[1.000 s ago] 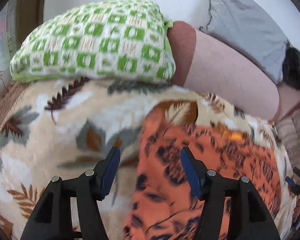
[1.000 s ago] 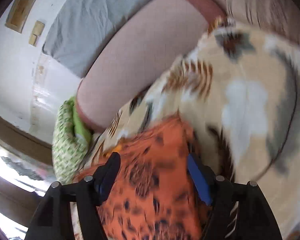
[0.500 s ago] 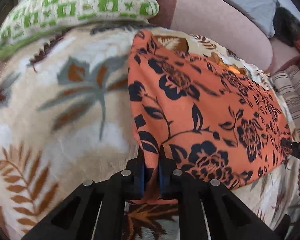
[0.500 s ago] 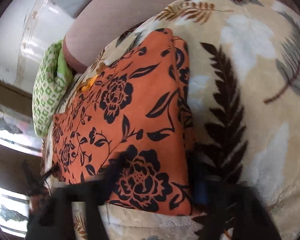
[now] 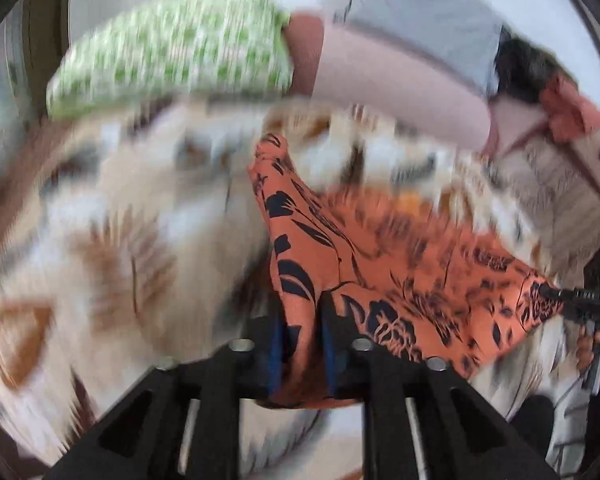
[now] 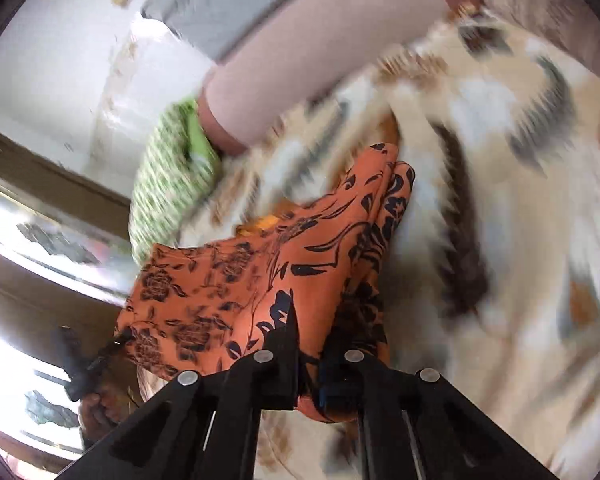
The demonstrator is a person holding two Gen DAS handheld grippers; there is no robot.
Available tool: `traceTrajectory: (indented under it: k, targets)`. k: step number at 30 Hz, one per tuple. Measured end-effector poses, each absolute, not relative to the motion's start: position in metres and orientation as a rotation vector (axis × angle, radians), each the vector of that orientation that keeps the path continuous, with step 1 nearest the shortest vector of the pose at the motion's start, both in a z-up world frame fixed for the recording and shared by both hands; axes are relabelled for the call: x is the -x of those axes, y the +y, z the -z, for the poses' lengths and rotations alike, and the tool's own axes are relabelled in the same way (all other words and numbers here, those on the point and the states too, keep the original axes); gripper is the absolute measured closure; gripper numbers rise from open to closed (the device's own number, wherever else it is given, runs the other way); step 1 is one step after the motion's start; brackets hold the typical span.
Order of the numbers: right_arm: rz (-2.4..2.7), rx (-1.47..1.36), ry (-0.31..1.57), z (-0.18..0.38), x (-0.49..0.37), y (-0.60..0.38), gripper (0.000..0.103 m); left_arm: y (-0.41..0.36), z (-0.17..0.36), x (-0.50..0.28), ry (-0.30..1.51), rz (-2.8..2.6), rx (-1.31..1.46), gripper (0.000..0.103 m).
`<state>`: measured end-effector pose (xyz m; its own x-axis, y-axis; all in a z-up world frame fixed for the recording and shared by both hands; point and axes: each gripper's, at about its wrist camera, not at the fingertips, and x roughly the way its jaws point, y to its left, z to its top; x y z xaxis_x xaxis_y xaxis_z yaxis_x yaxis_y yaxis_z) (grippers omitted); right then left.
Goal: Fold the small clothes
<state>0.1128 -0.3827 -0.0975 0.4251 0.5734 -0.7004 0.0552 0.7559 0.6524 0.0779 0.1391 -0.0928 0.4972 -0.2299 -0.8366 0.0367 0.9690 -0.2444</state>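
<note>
An orange garment with black flowers [image 5: 380,248] is stretched above a leaf-patterned blanket [image 5: 120,240], its far edge still resting on the blanket. My left gripper [image 5: 302,312] pinches one near corner; its jaws are easing wider, with bunched cloth filling the gap between the blue pads. My right gripper [image 6: 310,342] is shut on the other near corner of the garment [image 6: 260,272]. Each gripper's tip shows in the other's view: the right gripper [image 5: 556,294], the left gripper [image 6: 116,340], both on the cloth's edge. Both views are motion-blurred.
A green-and-white pillow [image 5: 172,48] lies at the blanket's far side beside a pink bolster [image 5: 380,80]. Grey cloth [image 5: 412,12] hangs on the white wall behind. A window [image 6: 40,240] is at the left of the right wrist view.
Both grippers went from open over the garment to shut on its near corners. They then lifted that edge off the blanket and carried it toward the pillow.
</note>
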Motion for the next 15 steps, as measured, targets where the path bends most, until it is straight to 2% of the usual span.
traceTrajectory:
  k: [1, 2, 3, 5, 8, 10, 11, 12, 15]
  targets:
    - [-0.306, -0.629, 1.159, 0.118, -0.103, -0.384, 0.086, 0.143, 0.113, -0.074, 1.099, 0.124, 0.192, 0.061]
    - [-0.258, -0.601, 1.196, 0.131, -0.096, -0.387, 0.076, 0.149, 0.133, -0.069, 1.167, 0.057, 0.181, 0.063]
    - [-0.200, -0.578, 1.226, 0.144, -0.086, -0.390, 0.075, 0.158, 0.143, -0.063, 1.193, 0.020, 0.196, 0.063]
    - [-0.206, -0.597, 1.186, 0.143, -0.071, -0.396, 0.074, 0.170, 0.131, -0.054, 1.128, -0.001, 0.248, 0.062]
    - [-0.222, -0.542, 1.067, 0.103, -0.076, -0.398, 0.075, 0.161, 0.090, -0.060, 0.980, 0.001, 0.182, 0.057]
    - [-0.247, -0.547, 1.024, 0.087, -0.097, -0.395, 0.068, 0.146, 0.071, -0.068, 0.901, 0.062, 0.171, 0.044]
    - [-0.251, -0.548, 1.019, 0.084, -0.111, -0.392, 0.055, 0.134, 0.065, -0.072, 0.871, 0.102, 0.167, 0.043]
    - [-0.265, -0.550, 1.004, 0.083, -0.127, -0.387, 0.047, 0.123, 0.063, -0.074, 0.854, 0.133, 0.158, 0.043]
    - [-0.468, -0.698, 1.007, 0.085, -0.157, -0.373, 0.047, 0.093, 0.082, -0.088, 0.875, 0.195, 0.124, 0.043]
